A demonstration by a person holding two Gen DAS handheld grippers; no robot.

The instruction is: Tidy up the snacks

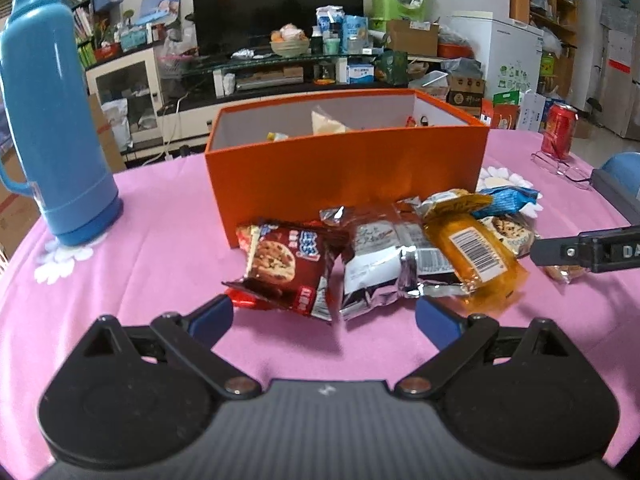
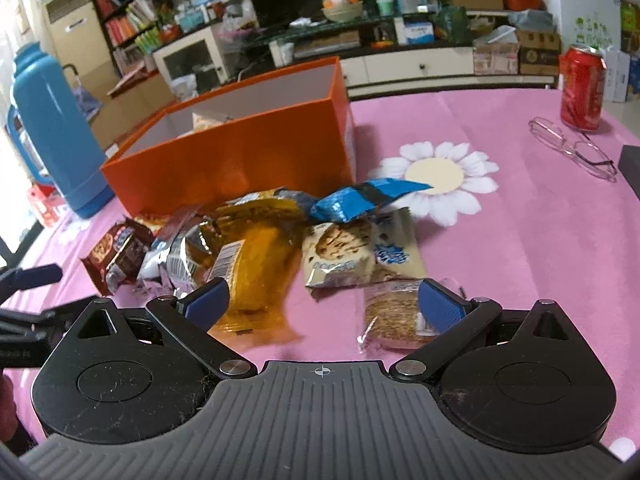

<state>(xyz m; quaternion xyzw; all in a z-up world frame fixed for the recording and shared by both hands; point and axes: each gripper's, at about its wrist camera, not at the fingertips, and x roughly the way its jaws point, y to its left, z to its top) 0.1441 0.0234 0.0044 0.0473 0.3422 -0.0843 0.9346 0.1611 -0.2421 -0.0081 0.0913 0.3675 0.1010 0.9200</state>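
1. Nearest, toward the worktop's near edge, the left gripper [image 1: 324,314] has its jaws wide apart with nothing between them, just short of the snack pile.
2. The right gripper [image 2: 324,300] likewise has its jaws spread and empty. One blue pad lies over the orange-wrapped cake [image 2: 256,276], the other over the clear-wrapped sesame cracker [image 2: 390,316]; I cannot tell if either pad touches.
3. Just ahead of the left gripper lie the red chocolate-chip cookie pack [image 1: 280,264] and, beside it, the silver-and-white packet [image 1: 380,260], overlapped by the orange cake.
4. Further in, the beige cookie pack [image 2: 348,256] lies partly under the blue wrapper [image 2: 360,200], which rests on top of the heap.
5. Behind the pile, touching or almost touching it, stands the open orange box [image 1: 344,172] at the middle of the worktop [image 1: 160,240], a few snacks already inside.
6. Well apart: the blue thermos [image 1: 52,120] at the left edge, and the red can [image 2: 582,88] and glasses [image 2: 572,148] toward the far right corner.
7. Judged step: the pick-up phase, each gripper lined up on a snack. Most of the pile is still outside the box.
8. The next move calls for easing down onto one packet, closing on its crinkly edge without dragging its neighbours, then lifting it over the box's near wall.
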